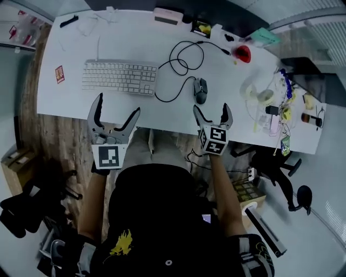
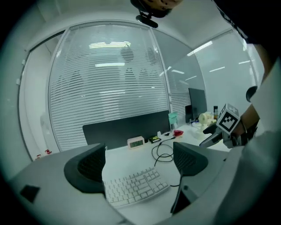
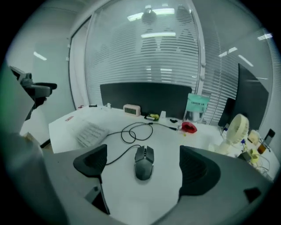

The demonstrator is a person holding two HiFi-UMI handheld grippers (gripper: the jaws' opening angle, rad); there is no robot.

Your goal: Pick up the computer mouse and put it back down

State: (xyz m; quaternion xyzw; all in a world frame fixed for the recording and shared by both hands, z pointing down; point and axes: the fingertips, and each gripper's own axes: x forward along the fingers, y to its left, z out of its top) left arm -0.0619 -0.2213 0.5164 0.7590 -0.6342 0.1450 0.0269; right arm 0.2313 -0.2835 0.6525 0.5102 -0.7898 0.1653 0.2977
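A dark grey wired computer mouse (image 1: 200, 90) (image 3: 144, 162) lies on the white desk (image 1: 162, 111), its black cable (image 1: 178, 70) looping toward the back. My right gripper (image 1: 212, 115) (image 3: 142, 165) hovers at the desk's near edge just short of the mouse, open, and the mouse lies ahead between the lines of its fingers without touching them. My left gripper (image 1: 114, 114) (image 2: 138, 165) is open too, at the near edge in front of the white keyboard (image 1: 120, 76) (image 2: 134, 186), with nothing in it.
At the back stand a small clock (image 1: 166, 14) (image 3: 131, 110), a red object (image 1: 243, 53) (image 3: 189, 127) and a black partition (image 3: 145, 99). Clutter and a small fan (image 1: 259, 94) (image 3: 235, 134) fill the desk's right end. An office chair (image 1: 281, 167) stands to the right.
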